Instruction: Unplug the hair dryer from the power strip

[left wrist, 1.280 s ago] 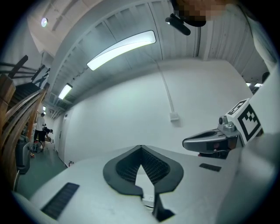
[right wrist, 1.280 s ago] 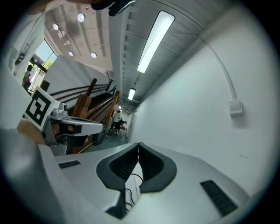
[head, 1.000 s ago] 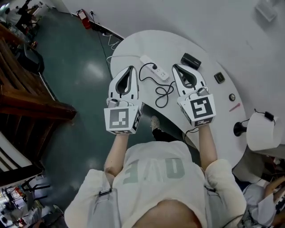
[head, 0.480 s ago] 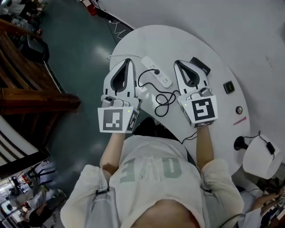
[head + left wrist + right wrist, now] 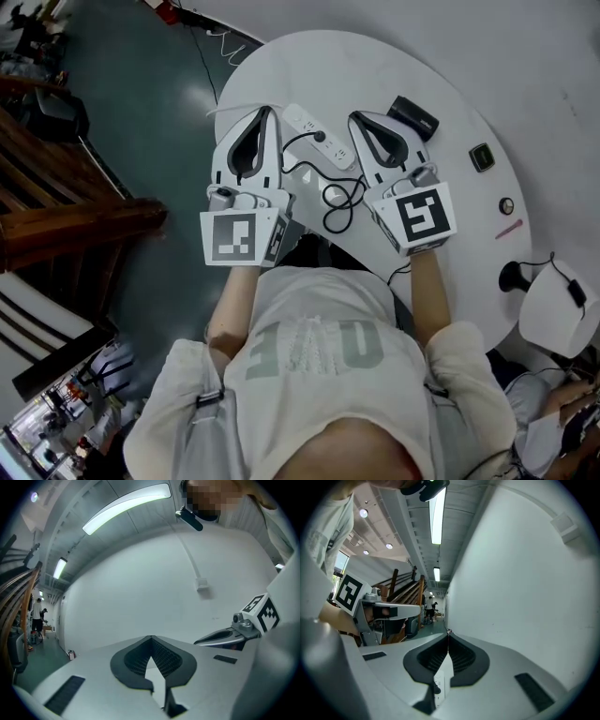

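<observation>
A white power strip (image 5: pixel 317 134) lies on the round white table (image 5: pixel 394 66) with a black plug (image 5: pixel 322 138) in it. The plug's black cord (image 5: pixel 341 194) loops toward the near edge and drops off the table. My left gripper (image 5: pixel 265 112) hovers just left of the strip, jaws shut and empty; its tips meet in the left gripper view (image 5: pixel 151 637). My right gripper (image 5: pixel 354 118) is just right of the strip, also shut and empty (image 5: pixel 448 633). Below the right jaws a piece of the strip (image 5: pixel 439 684) shows. I cannot pick out the hair dryer itself.
A black box (image 5: pixel 413 117) lies on the table beyond my right gripper. Further right are a small black square (image 5: pixel 482 157), a round knob (image 5: pixel 506 205) and a pink pen (image 5: pixel 511 228). Wooden furniture (image 5: pixel 84 211) stands on the floor at left.
Both grippers have moved forward over the table and now flank the power strip closely. Their jaws stayed shut. The view itself shifted as the head moved.
</observation>
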The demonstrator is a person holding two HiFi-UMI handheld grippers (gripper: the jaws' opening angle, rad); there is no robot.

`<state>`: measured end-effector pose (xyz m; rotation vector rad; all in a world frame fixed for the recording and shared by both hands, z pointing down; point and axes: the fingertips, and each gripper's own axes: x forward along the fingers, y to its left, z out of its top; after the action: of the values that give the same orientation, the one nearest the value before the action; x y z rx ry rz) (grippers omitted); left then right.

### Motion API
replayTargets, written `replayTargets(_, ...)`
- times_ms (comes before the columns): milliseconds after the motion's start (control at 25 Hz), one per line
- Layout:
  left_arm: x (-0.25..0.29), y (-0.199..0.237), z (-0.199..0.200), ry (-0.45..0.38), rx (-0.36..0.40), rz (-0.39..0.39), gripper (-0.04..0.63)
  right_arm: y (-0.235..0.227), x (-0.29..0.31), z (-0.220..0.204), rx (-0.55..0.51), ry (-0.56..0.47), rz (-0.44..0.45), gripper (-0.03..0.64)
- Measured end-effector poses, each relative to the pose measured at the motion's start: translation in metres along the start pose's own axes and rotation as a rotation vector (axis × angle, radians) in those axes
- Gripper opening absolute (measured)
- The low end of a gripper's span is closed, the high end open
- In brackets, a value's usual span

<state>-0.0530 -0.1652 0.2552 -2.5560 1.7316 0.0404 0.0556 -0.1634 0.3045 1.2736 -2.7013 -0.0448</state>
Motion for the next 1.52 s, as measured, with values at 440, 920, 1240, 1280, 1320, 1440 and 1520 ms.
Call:
replayTargets(440,0.007,0.011,-0.013,0.034,-0.003,-0.046,0.012,0.013,0.018,-0.019,0.119,0.085,0.075,0.026)
replayTargets(920,0.016,0.004,-0.031,0.075,0.004,-0.080,0.012,0.016,0.033,-0.132,0.162,0.505,0.128,0.264)
replayTargets(1240,0.019,0.004,-0.058,0.145,0.014,-0.084,0.012,0.034,0.031,-0.222,0.124,0.740,0.182,0.263)
replayTargets(1280,0.018,0.004,-0.062,0.155,0.014,-0.083,0.012,0.035,0.031,-0.231,0.118,0.761,0.176,0.263)
replayTargets(1320,0.017,0.004,-0.066,0.166,0.013,-0.084,0.012,0.036,0.031,-0.238,0.114,0.781,0.172,0.263)
replayTargets(1440,0.017,-0.001,-0.075,0.188,0.005,-0.091,0.012,0.039,0.032,-0.252,0.108,0.830,0.172,0.262)
replayTargets(1520,0.018,-0.002,-0.077,0.194,0.004,-0.094,0.012,0.042,0.035,-0.256,0.091,0.853,0.177,0.262)
